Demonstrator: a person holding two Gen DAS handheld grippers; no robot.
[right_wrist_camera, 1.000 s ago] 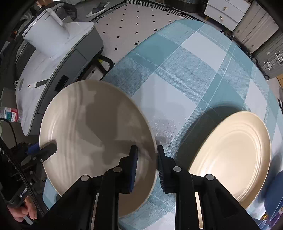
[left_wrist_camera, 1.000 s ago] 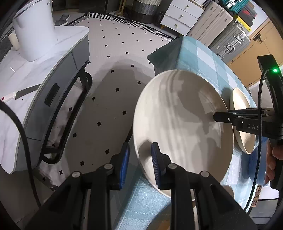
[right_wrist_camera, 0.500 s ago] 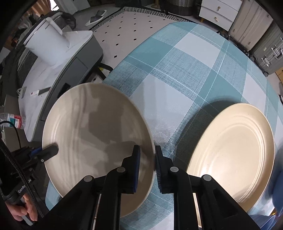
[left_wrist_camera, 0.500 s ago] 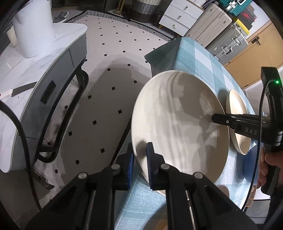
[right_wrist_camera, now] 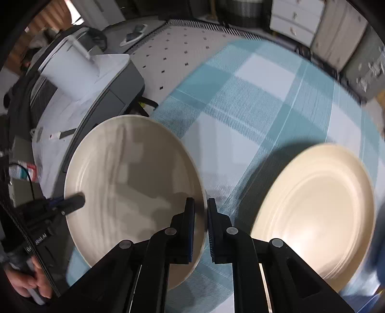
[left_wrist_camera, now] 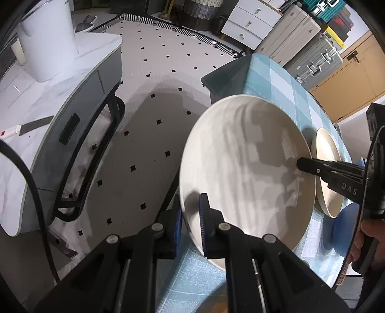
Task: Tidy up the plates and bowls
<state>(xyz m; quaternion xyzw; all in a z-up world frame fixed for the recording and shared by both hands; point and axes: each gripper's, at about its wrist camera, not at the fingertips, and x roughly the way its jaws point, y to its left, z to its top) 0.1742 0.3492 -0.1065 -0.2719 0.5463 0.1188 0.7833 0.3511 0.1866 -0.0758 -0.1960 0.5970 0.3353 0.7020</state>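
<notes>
Where both jaws stood spread 1 second ago, now left gripper [left_wrist_camera: 190, 222] and right gripper [right_wrist_camera: 201, 227] pinching the plate [left_wrist_camera: 247, 173] rim.

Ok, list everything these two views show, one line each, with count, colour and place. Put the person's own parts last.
large plate: one, off-white, at the table's near edge, both claws clamped on opposite rims.
second plate: one, cream, flat on the cloth beside the large plate.
blue dish: one, blue, partly hidden past the second plate.
tablecloth: one, teal and white check, covering the table.
side table: one, white top and grey front, across the floor.
white container: one, white, standing on the side table.
drawer unit: one, white, at the far wall.
suitcases: several, grey, beside the drawers.
left claw: black, blue pads, shut on the rim.
right claw: black, shut on the opposite rim.
hand: one, holding the right claw's handle.
</notes>
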